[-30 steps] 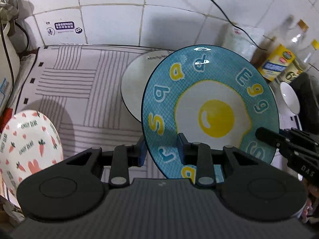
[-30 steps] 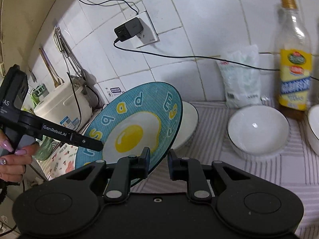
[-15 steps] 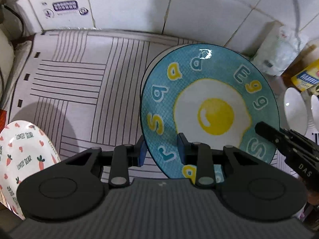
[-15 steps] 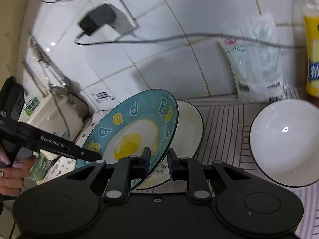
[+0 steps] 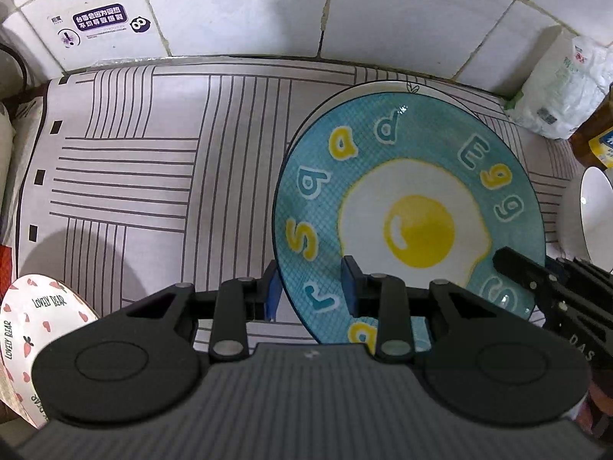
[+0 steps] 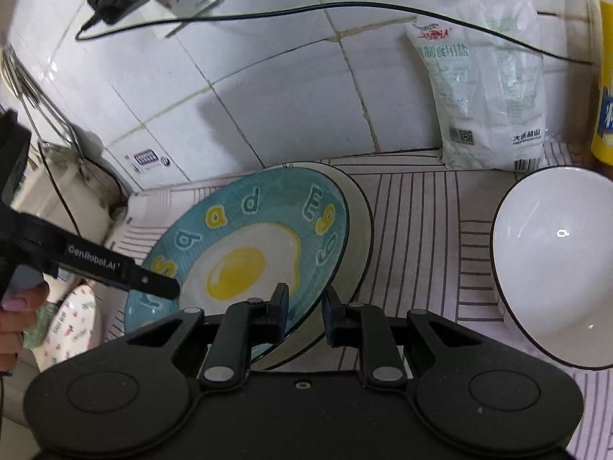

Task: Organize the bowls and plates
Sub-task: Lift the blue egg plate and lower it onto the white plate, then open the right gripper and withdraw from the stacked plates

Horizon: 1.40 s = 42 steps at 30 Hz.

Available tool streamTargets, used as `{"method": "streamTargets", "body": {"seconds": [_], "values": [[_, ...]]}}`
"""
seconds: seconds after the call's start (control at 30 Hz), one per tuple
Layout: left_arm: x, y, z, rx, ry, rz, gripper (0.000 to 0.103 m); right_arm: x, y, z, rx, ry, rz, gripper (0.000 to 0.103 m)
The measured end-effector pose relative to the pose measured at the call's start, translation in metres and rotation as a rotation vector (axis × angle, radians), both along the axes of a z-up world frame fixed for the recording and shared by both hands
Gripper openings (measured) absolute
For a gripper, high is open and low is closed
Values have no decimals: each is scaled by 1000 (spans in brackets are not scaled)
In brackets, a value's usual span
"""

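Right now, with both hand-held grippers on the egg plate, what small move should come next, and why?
Probably lower the blue egg plate straight down, level. Left hand-held gripper and right hand-held gripper clamp opposite rims, and it hangs tilted right over the white plate, seemingly not yet seated.

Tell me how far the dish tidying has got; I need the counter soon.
Nothing looks finished. In hand: the teal round plate with a fried-egg print is gripped at its rim by both the left claw and the right claw, tilted just above the white black-rimmed plate. Left: setting it down, then the white black-rimmed bowl and the heart-patterned white plate, both lying apart.
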State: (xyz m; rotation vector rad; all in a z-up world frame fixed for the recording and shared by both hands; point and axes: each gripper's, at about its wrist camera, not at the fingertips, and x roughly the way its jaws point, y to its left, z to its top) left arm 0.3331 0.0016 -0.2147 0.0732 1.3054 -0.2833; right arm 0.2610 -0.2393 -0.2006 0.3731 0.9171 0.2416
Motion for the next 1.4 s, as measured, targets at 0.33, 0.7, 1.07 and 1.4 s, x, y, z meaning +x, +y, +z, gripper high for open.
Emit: {"method": "streamTargets", "body": {"seconds": [0.33,0.7,1.07,1.4], "values": [[-1,0,-8,27,4,-6,30,11,25,15,-155,93,-27,24],[-2,-6,-8,50,-15,-10,30,25,57,22,-361,193,-52,36],[-31,2,27,-30,-81,-28,27,8,47,16,-387,105,20,32],[-90,13,80,-24,-165,-84,31,-45,35,62,-213,-39,61,33]]}}
